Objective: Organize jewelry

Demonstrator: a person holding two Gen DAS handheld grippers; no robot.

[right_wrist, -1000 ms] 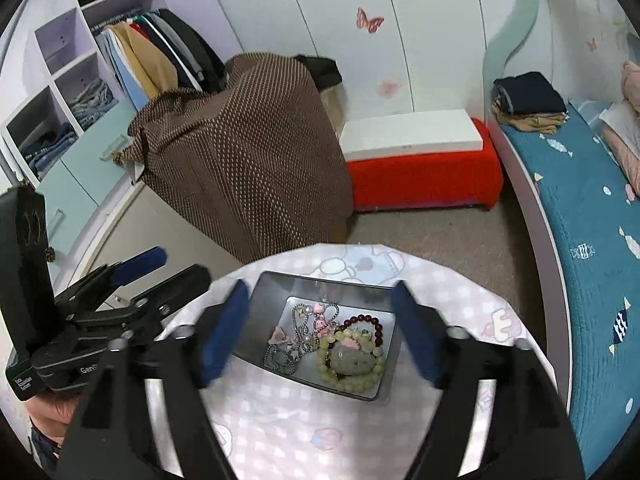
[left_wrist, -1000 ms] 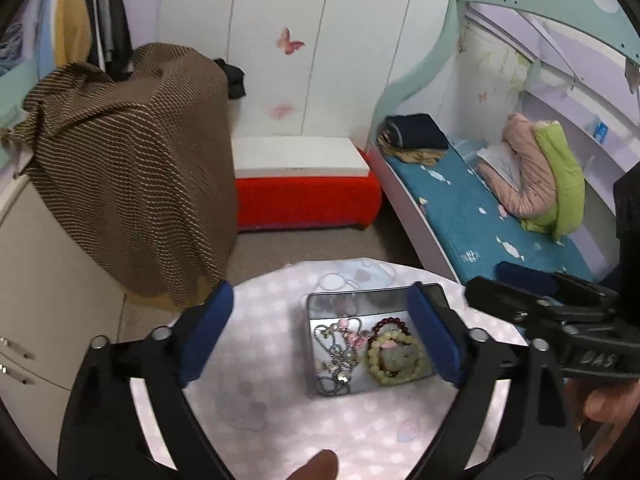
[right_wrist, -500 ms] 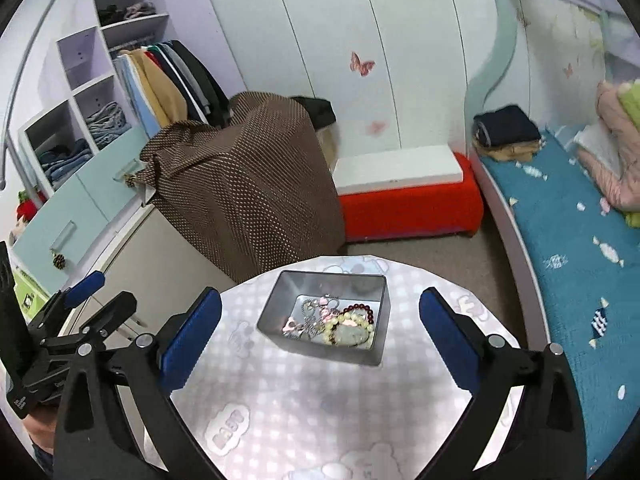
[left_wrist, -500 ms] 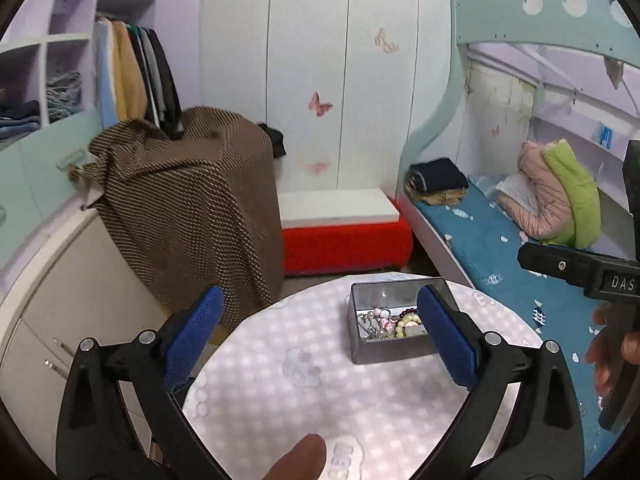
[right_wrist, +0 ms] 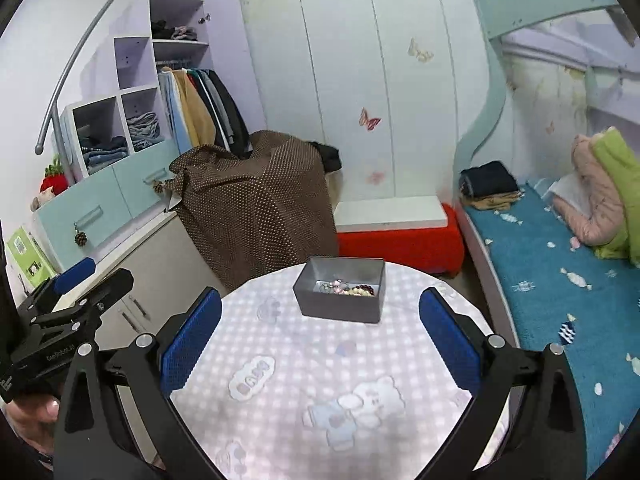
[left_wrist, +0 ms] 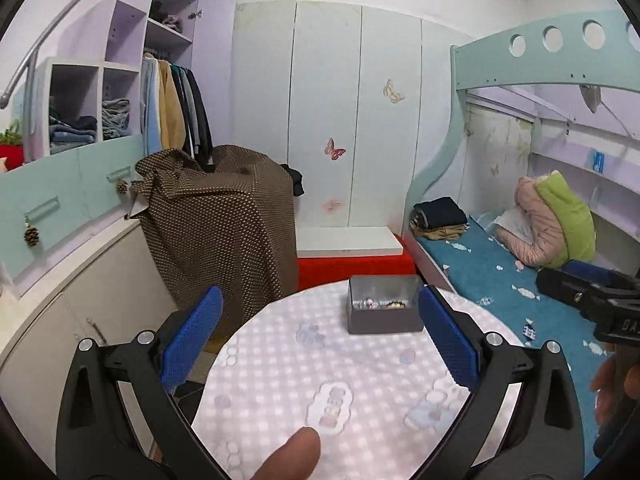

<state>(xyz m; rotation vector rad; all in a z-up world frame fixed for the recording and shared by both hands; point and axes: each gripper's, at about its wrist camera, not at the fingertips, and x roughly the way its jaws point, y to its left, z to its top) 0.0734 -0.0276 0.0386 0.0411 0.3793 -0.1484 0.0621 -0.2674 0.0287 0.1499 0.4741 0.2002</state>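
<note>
A grey metal box [left_wrist: 385, 311] [right_wrist: 340, 295] stands at the far side of a round table [left_wrist: 340, 384] [right_wrist: 320, 380] covered with a pale checked cloth. Inside it lie beaded bracelets and chains [left_wrist: 380, 303] [right_wrist: 347, 288], only partly visible over the rim. My left gripper [left_wrist: 320, 344] is open, well back from the box, nothing between its blue pads. My right gripper [right_wrist: 320, 340] is open too, also back from the box and empty. Each gripper shows at the edge of the other's view: the right one [left_wrist: 588, 296], the left one [right_wrist: 72, 300].
Behind the table stand a piece of furniture under a brown dotted cloth [left_wrist: 224, 224], a red bench with a white top [left_wrist: 352, 256] and white wardrobe doors. A bed with a teal cover [left_wrist: 500, 276] runs along the right. A thumb tip [left_wrist: 292, 456] shows at the bottom.
Both grippers have pulled back and upward from the box, which now looks smaller and farther off. Their jaws have spread a little wider. The jewelry stays in the box.
</note>
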